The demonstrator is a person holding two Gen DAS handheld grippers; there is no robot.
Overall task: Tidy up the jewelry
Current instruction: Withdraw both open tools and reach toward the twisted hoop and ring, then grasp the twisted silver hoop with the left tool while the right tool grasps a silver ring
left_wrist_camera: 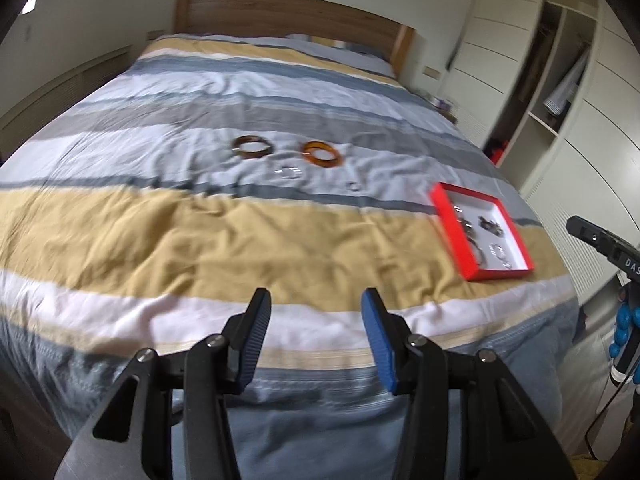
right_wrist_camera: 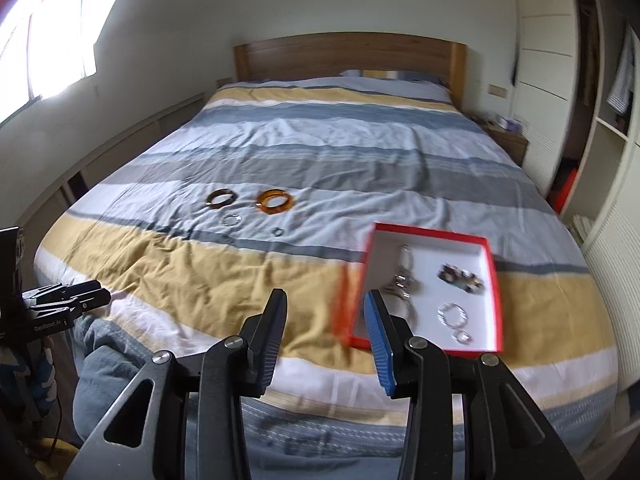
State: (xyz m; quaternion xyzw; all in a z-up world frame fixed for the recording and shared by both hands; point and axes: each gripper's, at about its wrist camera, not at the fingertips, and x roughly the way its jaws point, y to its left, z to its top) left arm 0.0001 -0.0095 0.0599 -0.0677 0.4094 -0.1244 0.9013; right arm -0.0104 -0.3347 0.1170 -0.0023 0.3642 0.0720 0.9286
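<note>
Jewelry is split between two spots on the striped duvet (right_wrist_camera: 304,152) right now, so here's how it looks from my end. Both grippers hang over the foot of the bed, tipped downward. My left gripper (left_wrist_camera: 316,336) has its jaws spread wide with nothing between them, just bedding underneath. My right gripper (right_wrist_camera: 326,336) is parted too and also empty, and its blue-padded finger (right_wrist_camera: 378,344) sits in front of the near left corner of the red box (right_wrist_camera: 494,280) in its own view (can't tell from this angle whether it touches the box or just overlaps it). That box is a shallow red tray with a white inside, lying on the yellow band toward the right edge of the bed. Inside it I can make out a silvery watch or chain bracelet (right_wrist_camera: 402,284) on the left, a dark beaded piece (right_wrist_camera: 462,274) at upper right, and a clear beaded bracelet (right_wrist_camera: 452,314) with a small ring (right_wrist_camera: 462,336) just beside it near the front. Further up the bed, on the pale grey band, four pieces are out loose: a dark tortoiseshell bangle (right_wrist_camera: 221,198), an amber bangle (right_wrist_camera: 275,201) near it on the right, a thin silver hoop (right_wrist_camera: 231,220) below and between them, and a small dark ring (right_wrist_camera: 278,231) below the amber one. All four lie flat and apart from each other.
</note>
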